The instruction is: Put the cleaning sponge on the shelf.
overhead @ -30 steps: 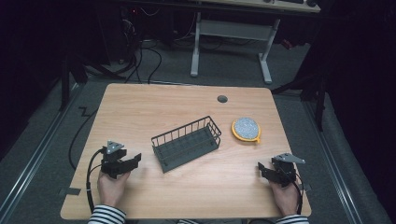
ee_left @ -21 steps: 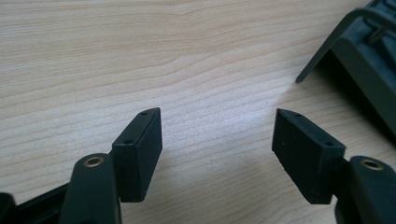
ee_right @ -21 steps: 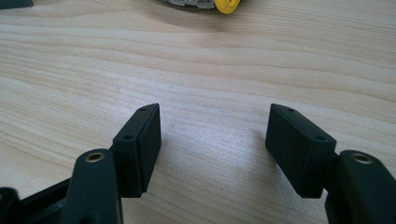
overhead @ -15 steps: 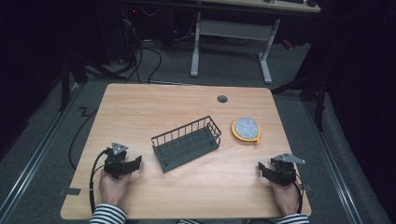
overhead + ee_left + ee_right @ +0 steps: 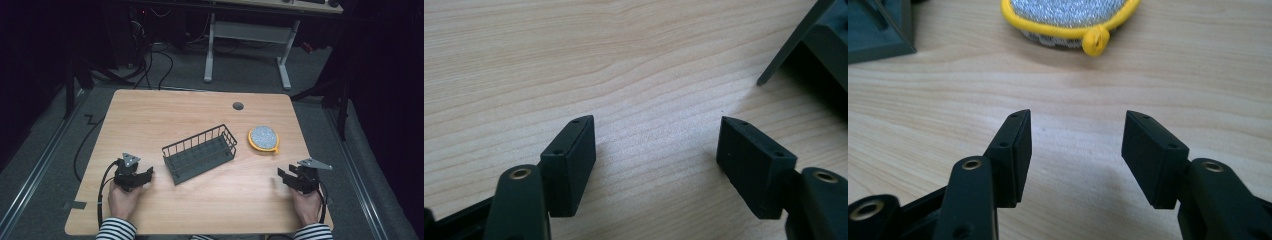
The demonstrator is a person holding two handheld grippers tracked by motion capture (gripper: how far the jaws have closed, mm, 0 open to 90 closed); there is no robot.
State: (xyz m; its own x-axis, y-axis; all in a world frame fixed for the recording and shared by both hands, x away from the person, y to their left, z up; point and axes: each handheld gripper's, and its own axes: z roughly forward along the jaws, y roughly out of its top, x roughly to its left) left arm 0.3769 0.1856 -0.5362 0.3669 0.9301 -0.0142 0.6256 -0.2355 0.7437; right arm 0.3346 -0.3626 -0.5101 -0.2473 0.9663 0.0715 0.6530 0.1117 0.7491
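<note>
While both grippers rest low on the table (image 5: 150,115) with jaws spread and empty, the left gripper (image 5: 145,176) sits at 9 o'clock of the wire basket (image 5: 200,153) and the right gripper (image 5: 282,176) at 5 o'clock of the yellow-rimmed scrubber (image 5: 263,138). Scrubber and basket are cut off at the frame edges in the gripper views. No readable writing anywhere.
</note>
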